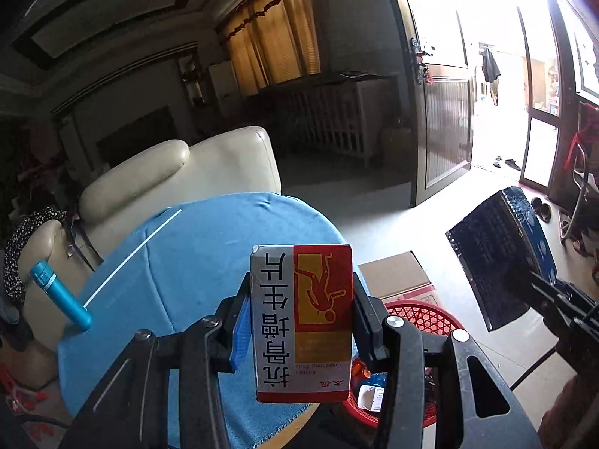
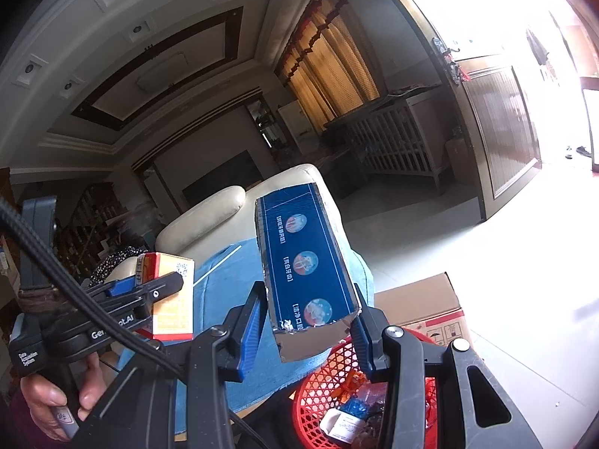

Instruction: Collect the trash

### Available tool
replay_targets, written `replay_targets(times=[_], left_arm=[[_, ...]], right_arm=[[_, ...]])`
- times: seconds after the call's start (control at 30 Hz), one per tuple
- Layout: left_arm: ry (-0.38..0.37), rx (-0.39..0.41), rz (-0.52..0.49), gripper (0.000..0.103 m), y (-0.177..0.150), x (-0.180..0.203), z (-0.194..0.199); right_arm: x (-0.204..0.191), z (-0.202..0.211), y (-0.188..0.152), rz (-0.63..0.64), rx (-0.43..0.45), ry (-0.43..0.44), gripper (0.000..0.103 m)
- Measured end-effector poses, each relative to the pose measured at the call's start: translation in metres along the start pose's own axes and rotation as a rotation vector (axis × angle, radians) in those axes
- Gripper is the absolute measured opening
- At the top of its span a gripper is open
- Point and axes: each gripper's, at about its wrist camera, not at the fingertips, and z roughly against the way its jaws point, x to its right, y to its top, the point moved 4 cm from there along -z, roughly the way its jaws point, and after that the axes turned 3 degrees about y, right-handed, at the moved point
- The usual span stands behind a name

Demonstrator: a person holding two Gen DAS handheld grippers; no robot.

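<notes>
Now both loads are up. My left tool (image 1: 299,327) clamps the red medicine box (image 1: 303,321); my right tool (image 2: 309,327) clamps the blue carton (image 2: 305,262). Red basket (image 2: 322,378) sits below, beside the table (image 1: 209,247). Next, I judge: swing over it, then release.

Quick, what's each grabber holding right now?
Left gripper: closed on the red-and-white medicine box.
Right gripper: closed on the long blue box.

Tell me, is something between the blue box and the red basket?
Nothing visible. The right gripper holds the blue box above the table edge, and the red basket is open just below and to the right.
</notes>
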Motion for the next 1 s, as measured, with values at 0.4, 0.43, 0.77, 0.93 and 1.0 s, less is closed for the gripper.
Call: replay_targets(times=[0.4,0.43,0.77,0.93,1.0], left_arm=[[-0.059,-0.023,-0.027,0.048,-0.003,0.018,0.0],[-0.07,-0.029,-0.027,0.048,-0.003,0.019,-0.001],[-0.322,-0.113,0.006,0.048,-0.013,0.036,-0.019],[-0.405,-0.192,0.052,0.048,-0.021,0.042,-0.036],[-0.432,-0.214,0.057,0.049,-0.024,0.046,-0.044]], right_arm=[[0.01,0.001,0.0,-0.007,-0.02,-0.03,0.045],[0.012,0.0,0.0,-0.013,-0.025,-0.034,0.045],[0.018,0.002,0.001,-0.048,-0.04,-0.063,0.045],[0.03,0.0,-0.001,-0.082,-0.053,-0.094,0.046],[0.035,-0.004,-0.004,-0.098,-0.068,-0.102,0.046]])
